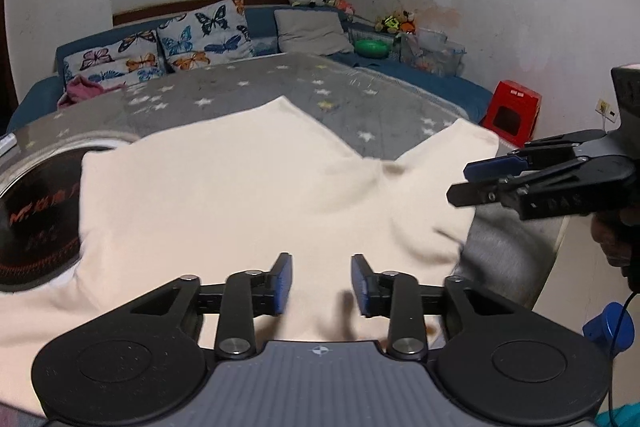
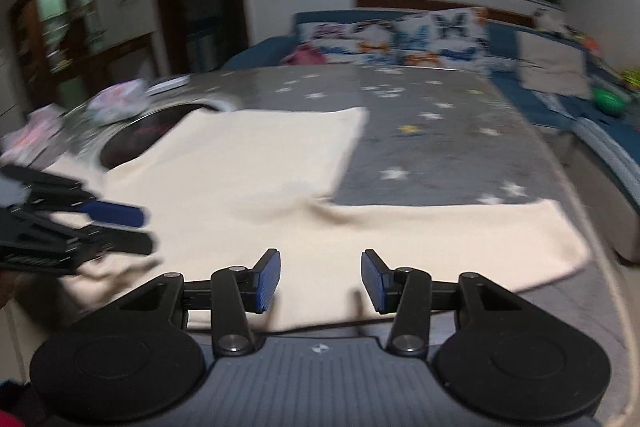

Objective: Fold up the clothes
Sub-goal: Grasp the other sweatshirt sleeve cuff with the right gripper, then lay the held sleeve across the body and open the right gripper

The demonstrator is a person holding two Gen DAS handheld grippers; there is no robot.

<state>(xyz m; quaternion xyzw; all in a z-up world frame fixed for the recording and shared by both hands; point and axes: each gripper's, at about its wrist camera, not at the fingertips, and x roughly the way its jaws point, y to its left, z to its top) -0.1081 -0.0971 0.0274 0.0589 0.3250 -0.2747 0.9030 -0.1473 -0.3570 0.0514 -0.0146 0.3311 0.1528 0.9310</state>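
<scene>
Garment: we saw a cream garment (image 1: 240,203) spread over the grey star-print table cover (image 1: 360,95), one panel reaching away from us, another lying off to the right toward the table's edge.
Left gripper: our left gripper (image 1: 322,281) hovered over the near part of the cloth, its blue pads spread apart with nothing between them.
Right gripper: our right gripper (image 2: 320,277) was likewise held spread and empty above the near hem; in the left wrist view it (image 1: 464,183) showed from the side, its fingers slightly apart.
Risk, slipping: we judged that the right-hand panel, lying close to the table's rounded edge, could slide off if pulled that way.
Risk, double pinch: closing on a wrinkle near the hem could have caught two layers at once and skewed the fold.
Risk, collision: the two grippers were near each other, so crossing paths could have knocked them together.
Blur: the right wrist view was smeared, so we could not tell fine creases.
Edges: a dark round cooktop (image 1: 36,211) lay partly under the cloth's left side.
Open room: bare cover beyond the cloth, toward the butterfly cushions (image 1: 200,39), left space to fold forward.
</scene>
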